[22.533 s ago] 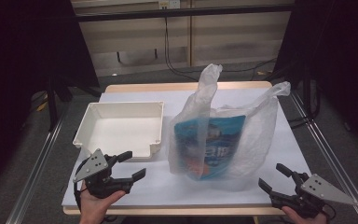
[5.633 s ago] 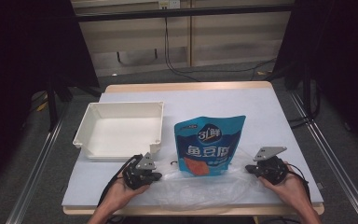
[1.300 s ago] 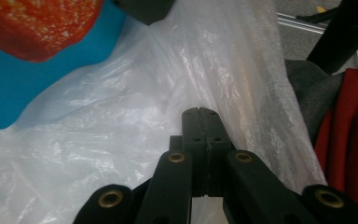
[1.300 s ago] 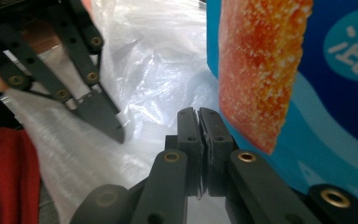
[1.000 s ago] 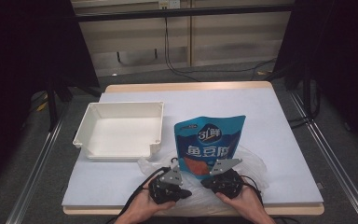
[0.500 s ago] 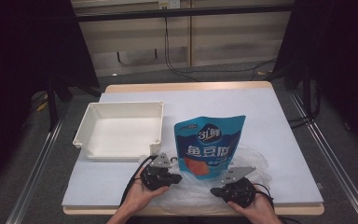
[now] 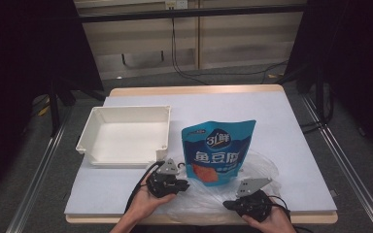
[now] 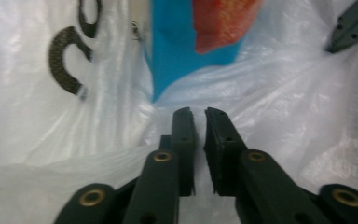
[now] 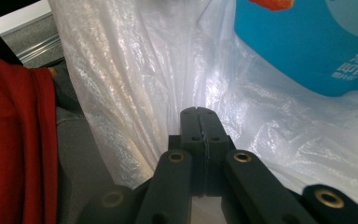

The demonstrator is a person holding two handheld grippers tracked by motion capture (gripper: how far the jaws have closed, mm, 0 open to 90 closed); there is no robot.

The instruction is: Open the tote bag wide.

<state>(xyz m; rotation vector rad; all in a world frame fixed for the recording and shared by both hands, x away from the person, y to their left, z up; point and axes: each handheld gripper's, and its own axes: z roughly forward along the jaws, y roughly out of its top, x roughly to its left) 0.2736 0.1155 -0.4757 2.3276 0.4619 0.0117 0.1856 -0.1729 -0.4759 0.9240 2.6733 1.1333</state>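
At the near edge of the surface (image 7: 291, 126), the left hand-held gripper (image 8: 199, 116) nearly closed and the right hand-held gripper (image 9: 199, 112) clamped both pinch the clear plastic bag (image 7: 257, 167), apparently to draw it off the blue snack pouch (image 7: 218, 150).

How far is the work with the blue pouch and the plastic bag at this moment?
Done: the blue pouch lies uncovered on the flattened plastic bag. In hand: the right gripper pinches bag film; the left gripper is nearly closed over it, grip uncertain. Left: the white tray is empty, and the bag lies under the pouch.
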